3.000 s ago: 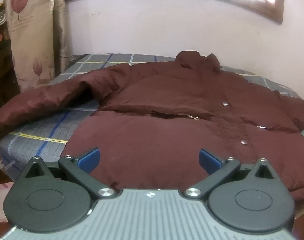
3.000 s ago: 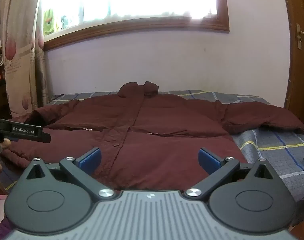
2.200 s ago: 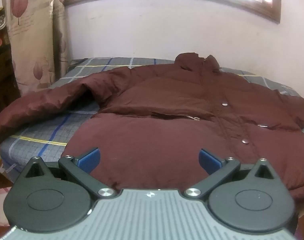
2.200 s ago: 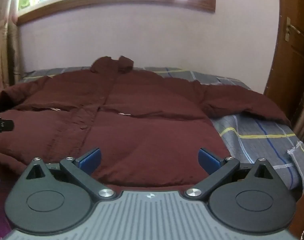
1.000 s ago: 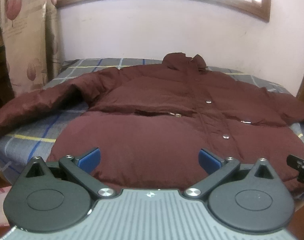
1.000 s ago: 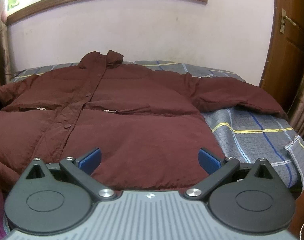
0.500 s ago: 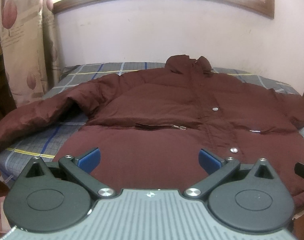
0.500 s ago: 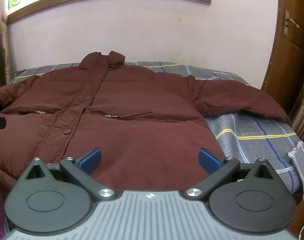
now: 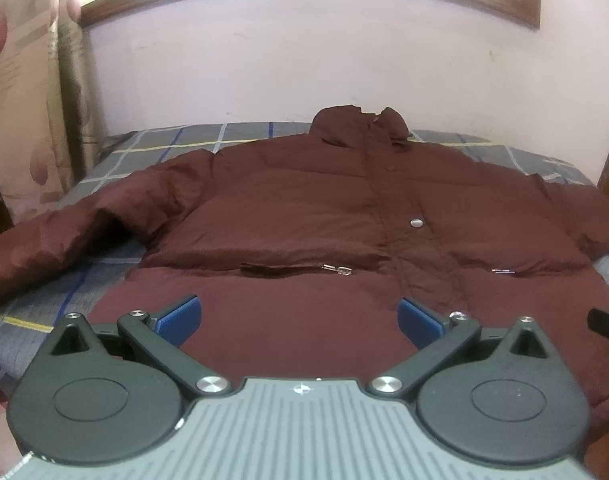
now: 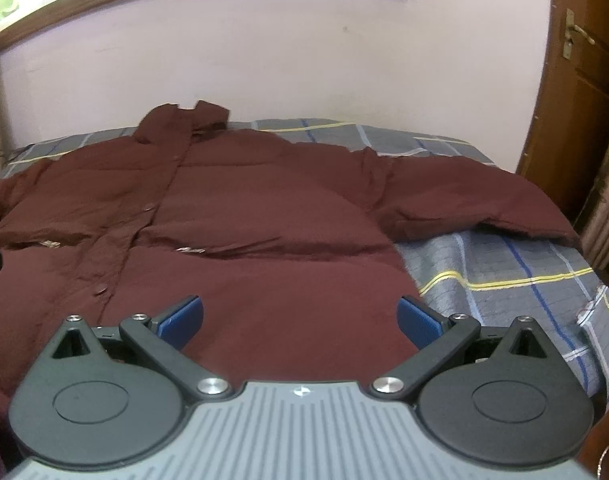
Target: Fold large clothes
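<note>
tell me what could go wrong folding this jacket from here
The puffy maroon jacket looks thick and slick, so a thin pinch by either open tool may slip. Its left sleeve reaches the plaid bed's edge and could drag the jacket sideways. The raised collar may bunch in the fold.

The maroon padded jacket (image 9: 304, 216) lay spread front-up on the bed with the grey checked cover (image 10: 504, 264), its collar (image 9: 356, 124) at the far end against the pale wall (image 9: 304, 64). Ahead of the left gripper's (image 9: 298, 318) fingers (image 9: 178, 318) lay its hem; one sleeve (image 9: 64, 232) reached out left of them. The right gripper (image 10: 300, 318) hovered over the hem's other side, the second sleeve (image 10: 472, 200) stretching right beyond its fingers (image 10: 418, 320), towards the brown wooden door (image 10: 584, 100).
</note>
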Motion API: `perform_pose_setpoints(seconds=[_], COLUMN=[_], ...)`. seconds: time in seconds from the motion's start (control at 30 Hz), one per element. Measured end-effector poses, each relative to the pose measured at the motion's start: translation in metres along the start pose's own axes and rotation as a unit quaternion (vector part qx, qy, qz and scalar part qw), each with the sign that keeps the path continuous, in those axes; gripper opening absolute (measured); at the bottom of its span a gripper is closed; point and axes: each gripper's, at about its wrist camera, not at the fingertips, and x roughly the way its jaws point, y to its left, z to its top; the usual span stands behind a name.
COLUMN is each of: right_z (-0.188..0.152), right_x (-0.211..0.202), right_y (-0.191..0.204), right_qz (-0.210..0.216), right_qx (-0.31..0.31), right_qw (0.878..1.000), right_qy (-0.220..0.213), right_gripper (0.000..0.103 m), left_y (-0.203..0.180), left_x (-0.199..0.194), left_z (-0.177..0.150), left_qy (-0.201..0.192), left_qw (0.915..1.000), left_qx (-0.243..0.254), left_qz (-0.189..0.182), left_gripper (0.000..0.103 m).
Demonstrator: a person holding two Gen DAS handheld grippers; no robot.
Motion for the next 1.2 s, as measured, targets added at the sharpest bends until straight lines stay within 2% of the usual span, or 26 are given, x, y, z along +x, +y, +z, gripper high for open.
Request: perform_pose_setpoints(seconds=[0.17,0.5,0.6,0.67,0.8,0.83,0.9,0.93,1.0,1.03,1.07,1.17,1.2], right_z=[0.008,0.025,0.030,0.033,0.035,0.035,0.033,0.031,0.026,0.022,0.017,-0.003,-0.006], right_x=[0.011,0.038,0.046,0.052,0.058,0.059,0.062,0.065,0.075,0.080,0.085,0.101,0.104], right_y=[-0.010,-0.032,-0.045,-0.062,-0.126,-0.149,-0.196,-0.226,-0.280,-0.306,-0.331,-0.397,-0.414], right_qz=[-0.007,-0.012,-0.002,0.011,0.046,0.048,0.047,0.051,0.041,0.039,0.042,0.062,0.055], right_qx=[0.004,0.016,0.025,0.048,0.133,0.159,0.217,0.255,0.321,0.354,0.390,0.506,0.526], right_qw=[1.000,1.000,1.000,0.999,0.989,0.985,0.973,0.963,0.944,0.933,0.918,0.858,0.846], right_qy=[0.001,0.000,-0.007,-0.012,-0.044,-0.056,-0.066,-0.072,-0.066,-0.062,-0.058,-0.056,-0.062], right_gripper=[0.103,0.103,0.103,0.103,0.102,0.099,0.085,0.079,0.061,0.059,0.059,0.059,0.059], left_y=[-0.003,-0.010,-0.012,-0.013,-0.016,-0.017,-0.019,-0.020,-0.022,-0.022,-0.023,-0.024,-0.024], left_x=[0.009,0.026,0.028,0.028,0.029,0.029,0.030,0.031,0.034,0.036,0.038,0.043,0.046], left_z=[0.006,0.017,0.019,0.021,0.026,0.028,0.030,0.031,0.032,0.032,0.032,0.033,0.033], left_qy=[0.008,0.008,0.001,-0.003,-0.005,-0.005,-0.005,-0.005,-0.002,-0.001,0.002,0.012,0.016], left_qw=[0.9999,0.9995,0.9995,0.9996,0.9997,0.9997,0.9997,0.9997,0.9997,0.9997,0.9997,0.9996,0.9995], left_qx=[-0.011,-0.009,-0.007,-0.006,-0.004,-0.004,-0.002,0.000,0.001,0.001,0.001,0.000,0.000], left_qz=[0.001,0.028,0.032,0.029,0.026,0.025,0.025,0.025,0.025,0.024,0.024,0.024,0.025], left_gripper=[0.103,0.103,0.103,0.103,0.103,0.103,0.103,0.103,0.103,0.103,0.103,0.103,0.103])
